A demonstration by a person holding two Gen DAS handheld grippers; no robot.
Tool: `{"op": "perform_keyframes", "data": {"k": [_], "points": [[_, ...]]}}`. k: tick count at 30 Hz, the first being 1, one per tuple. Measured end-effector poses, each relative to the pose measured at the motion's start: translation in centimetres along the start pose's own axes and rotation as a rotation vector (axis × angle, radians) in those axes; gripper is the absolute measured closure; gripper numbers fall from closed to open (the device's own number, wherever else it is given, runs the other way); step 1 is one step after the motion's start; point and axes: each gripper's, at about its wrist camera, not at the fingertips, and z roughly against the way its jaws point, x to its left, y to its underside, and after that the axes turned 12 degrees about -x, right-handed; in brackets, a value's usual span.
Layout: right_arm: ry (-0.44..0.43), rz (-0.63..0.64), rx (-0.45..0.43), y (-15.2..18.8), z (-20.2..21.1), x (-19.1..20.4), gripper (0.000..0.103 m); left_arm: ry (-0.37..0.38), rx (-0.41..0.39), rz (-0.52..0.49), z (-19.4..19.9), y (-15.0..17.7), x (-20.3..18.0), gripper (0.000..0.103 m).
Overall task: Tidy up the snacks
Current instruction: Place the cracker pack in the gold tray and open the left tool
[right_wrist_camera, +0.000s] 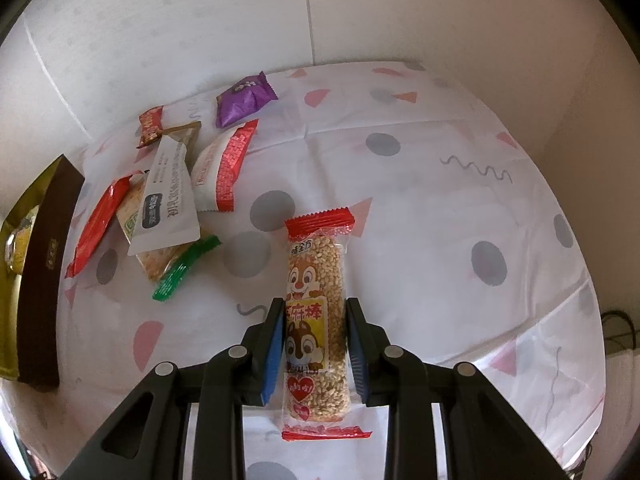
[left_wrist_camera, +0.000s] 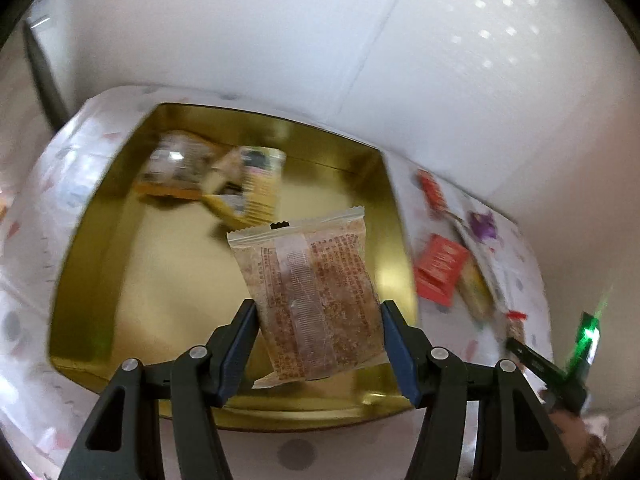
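Observation:
In the left wrist view my left gripper (left_wrist_camera: pixel 318 306) is shut on a clear packet of brown grain cake (left_wrist_camera: pixel 316 292) and holds it above the open gold tin (left_wrist_camera: pixel 92 280). Several yellow snack packets (left_wrist_camera: pixel 216 176) lie at the tin's far end. In the right wrist view my right gripper (right_wrist_camera: pixel 314 304) is shut on a long sesame bar with red ends and a squirrel picture (right_wrist_camera: pixel 316 312), held above the tablecloth. A pile of loose snacks (right_wrist_camera: pixel 168 196) lies to its left, beside the tin's dark wall (right_wrist_camera: pixel 44 276).
A purple packet (right_wrist_camera: pixel 244 98) and a red-and-white packet (right_wrist_camera: pixel 220 168) lie toward the table's back. Red packets (left_wrist_camera: pixel 438 270) lie right of the tin. The other gripper with a green light (left_wrist_camera: pixel 560 364) shows at the right. White walls close the back and right.

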Motion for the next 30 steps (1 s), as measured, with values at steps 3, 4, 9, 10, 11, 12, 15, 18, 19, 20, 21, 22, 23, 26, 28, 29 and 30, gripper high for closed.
{"op": "perform_keyframes", "data": {"k": [3, 4, 9, 10, 11, 12, 15, 18, 19, 20, 21, 22, 23, 26, 28, 29, 30], "points": [[-0.013, -0.035, 0.007, 0.2, 0.3, 0.0, 0.074, -0.038, -0.002, 0.040, 0.0, -0.3, 2.2, 0.041], [-0.013, -0.039, 0.007, 0.4, 0.3, 0.1, 0.074, -0.048, 0.000, 0.050, -0.1, -0.2, 2.7, 0.041], [-0.018, -0.050, -0.001, 0.3, 0.9, 0.7, 0.074, -0.101, 0.022, 0.069, -0.9, -0.6, 5.4, 0.041], [-0.021, -0.053, -0.007, 0.2, 1.1, 0.8, 0.074, -0.107, 0.028, 0.070, -1.2, -0.7, 5.7, 0.041], [-0.022, -0.055, -0.010, 0.1, 1.3, 1.0, 0.074, -0.116, 0.041, 0.072, -1.6, -0.8, 6.2, 0.041], [-0.025, -0.059, -0.015, -0.1, 1.5, 1.2, 0.074, -0.124, 0.057, 0.076, -2.0, -0.9, 6.8, 0.041], [-0.047, -0.067, -0.033, -0.6, 2.6, 2.0, 0.074, -0.145, 0.078, 0.089, -2.8, -1.1, 8.2, 0.041], [-0.071, -0.054, -0.057, -1.1, 3.7, 3.2, 0.074, -0.162, 0.093, 0.071, -3.6, -1.6, 8.9, 0.041], [-0.078, -0.049, -0.064, -1.2, 4.0, 3.6, 0.074, -0.172, 0.101, 0.060, -3.9, -1.7, 9.2, 0.041], [-0.085, -0.039, -0.072, -1.3, 4.5, 4.2, 0.074, -0.179, 0.106, 0.051, -4.2, -1.8, 9.3, 0.041], [-0.090, -0.030, -0.079, -1.5, 4.9, 4.8, 0.074, -0.188, 0.114, 0.041, -4.6, -2.0, 9.5, 0.041], [-0.098, -0.024, -0.085, -1.7, 5.1, 5.2, 0.074, -0.198, 0.121, 0.030, -4.9, -2.1, 9.5, 0.041], [-0.111, -0.014, -0.094, -1.9, 5.6, 5.7, 0.074, -0.208, 0.128, 0.021, -5.2, -2.3, 9.6, 0.041], [-0.138, 0.009, -0.115, -2.4, 6.3, 7.1, 0.074, -0.231, 0.141, -0.012, -6.3, -2.8, 9.7, 0.041], [-0.164, 0.029, -0.129, -2.9, 6.9, 8.2, 0.074, -0.245, 0.139, -0.039, -6.6, -3.0, 9.6, 0.041], [-0.177, 0.037, -0.134, -3.2, 7.2, 8.7, 0.074, -0.255, 0.139, -0.049, -6.7, -3.1, 9.6, 0.041], [-0.186, 0.045, -0.137, -3.4, 7.2, 9.2, 0.074, -0.267, 0.138, -0.056, -6.8, -3.2, 9.5, 0.041]]}}
